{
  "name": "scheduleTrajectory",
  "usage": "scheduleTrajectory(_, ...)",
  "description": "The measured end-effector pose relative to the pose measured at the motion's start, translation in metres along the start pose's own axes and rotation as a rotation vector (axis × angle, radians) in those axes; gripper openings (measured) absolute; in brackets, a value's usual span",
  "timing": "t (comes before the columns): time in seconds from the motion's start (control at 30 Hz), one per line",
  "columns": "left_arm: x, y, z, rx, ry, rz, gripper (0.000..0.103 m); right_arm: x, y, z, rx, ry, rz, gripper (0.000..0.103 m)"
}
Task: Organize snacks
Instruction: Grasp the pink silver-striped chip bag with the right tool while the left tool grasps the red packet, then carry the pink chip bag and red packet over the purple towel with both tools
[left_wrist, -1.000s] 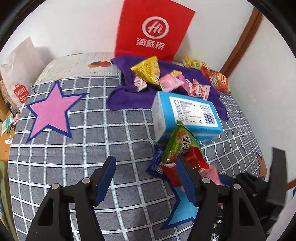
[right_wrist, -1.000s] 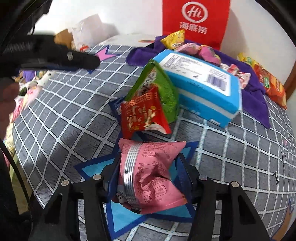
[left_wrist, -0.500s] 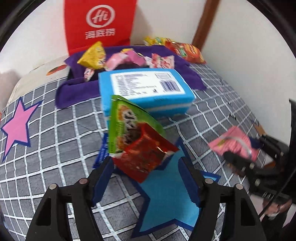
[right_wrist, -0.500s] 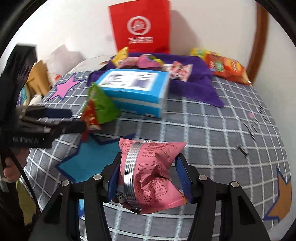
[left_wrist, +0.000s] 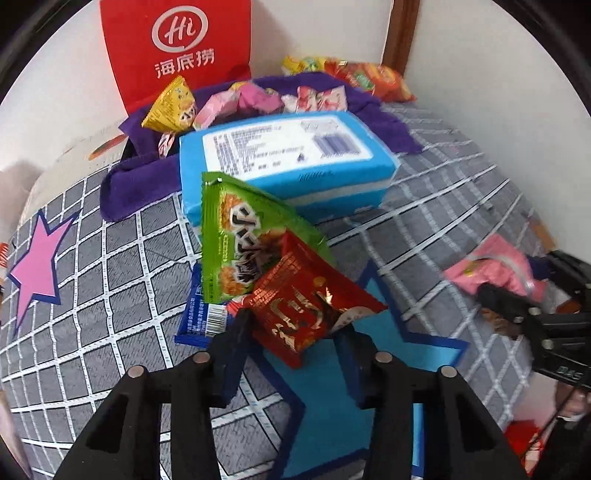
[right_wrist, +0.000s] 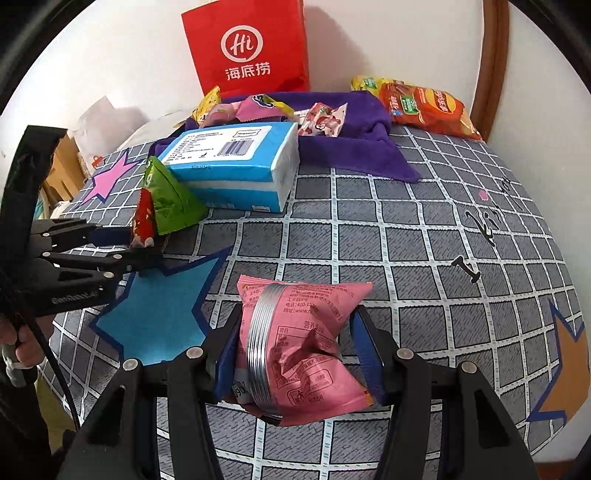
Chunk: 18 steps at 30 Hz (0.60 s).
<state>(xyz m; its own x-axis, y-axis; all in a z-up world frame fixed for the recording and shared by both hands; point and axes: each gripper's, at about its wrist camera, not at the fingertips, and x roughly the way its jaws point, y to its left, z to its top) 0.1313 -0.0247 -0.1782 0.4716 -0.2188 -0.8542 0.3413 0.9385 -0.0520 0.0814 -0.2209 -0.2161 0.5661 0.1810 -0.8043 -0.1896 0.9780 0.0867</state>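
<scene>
Since half a second ago, the left gripper has been brought around the red snack packet, its fingers narrowed beside it at 6 o'clock of the blue box, while the pink packet stays clamped in the right gripper.

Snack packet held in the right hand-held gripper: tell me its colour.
Pink, with a silver seam; the right wrist view shows it best.

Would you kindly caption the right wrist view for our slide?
Right gripper clamps a pink snack packet above the checked bedspread.
</scene>
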Motion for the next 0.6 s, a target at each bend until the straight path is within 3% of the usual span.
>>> scheduleTrajectory(0.27, -0.031, 0.008, -0.004, -0.029, -0.05, -0.042, 0.036, -0.003, 0.003, 0.006, 0.002, 0.0, -0.005, 0.056)
scheduleTrajectory(0.6, -0.034, 0.027, -0.015, -0.085, -0.05, -0.038, 0.035, 0.012, 0.007, 0.002, 0.017, 0.058, -0.014, 0.056)
